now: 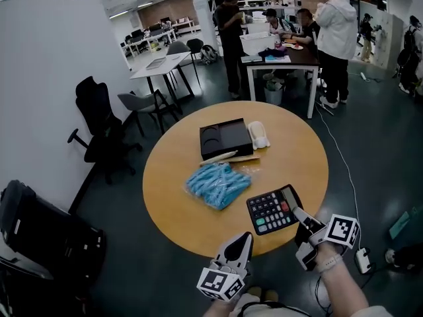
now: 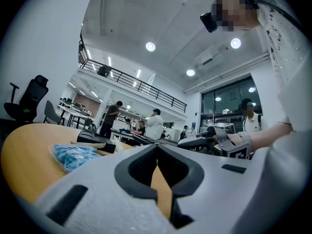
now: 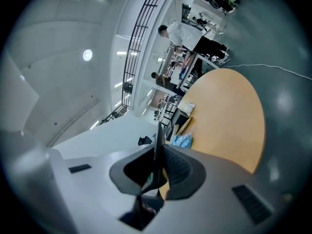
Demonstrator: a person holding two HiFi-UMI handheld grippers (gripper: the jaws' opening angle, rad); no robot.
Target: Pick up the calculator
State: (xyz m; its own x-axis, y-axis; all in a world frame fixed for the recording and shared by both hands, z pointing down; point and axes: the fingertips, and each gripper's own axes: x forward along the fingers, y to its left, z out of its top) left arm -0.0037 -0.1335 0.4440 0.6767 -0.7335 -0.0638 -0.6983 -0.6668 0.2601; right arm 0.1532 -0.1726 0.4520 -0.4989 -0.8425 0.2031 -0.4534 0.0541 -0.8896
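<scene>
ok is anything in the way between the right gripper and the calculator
Nothing visible does. The right gripper is shut on the calculator at its right edge. The blue packet lies apart, to the calculator's left.

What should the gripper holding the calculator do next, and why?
Probably raise it slowly, keeping it level. The right gripper is shut on just the right edge of the calculator, so most of it sticks out unsupported over the near rim of the round table. The left gripper is shut, holds nothing, and hangs beside it.
</scene>
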